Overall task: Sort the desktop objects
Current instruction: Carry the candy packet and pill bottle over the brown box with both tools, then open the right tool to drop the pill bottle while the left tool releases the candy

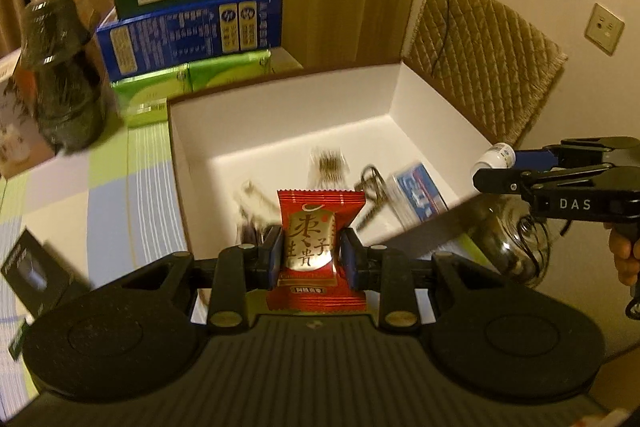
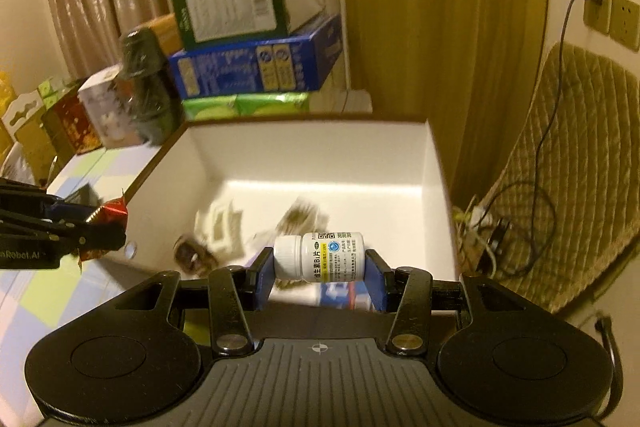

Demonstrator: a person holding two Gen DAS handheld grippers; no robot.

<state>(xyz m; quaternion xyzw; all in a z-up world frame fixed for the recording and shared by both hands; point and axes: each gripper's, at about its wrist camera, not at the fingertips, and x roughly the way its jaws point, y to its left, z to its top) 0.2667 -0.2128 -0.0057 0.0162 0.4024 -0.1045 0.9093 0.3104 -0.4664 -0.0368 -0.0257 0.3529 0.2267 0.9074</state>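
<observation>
Left wrist view: my left claw (image 1: 311,255) is closed on a red snack packet (image 1: 316,251), pads pressing its two sides, packet upright. Right wrist view: my right claw (image 2: 320,269) clamps a white pill bottle (image 2: 320,257) endwise, lying level between the pads. I judge this the carrying step; both things are to be dropped into the white box (image 1: 424,115). Next, I must bring each claw past the near rim and part the jaws. Just ahead of both claws, the box floor already holds scissors (image 1: 374,187) and a blue packet (image 1: 418,193), blurred. Room remains toward the far wall. Beyond the box to the left, stacked cartons (image 1: 192,31) and a dark jar (image 1: 60,75) stand clear of my path.
</observation>
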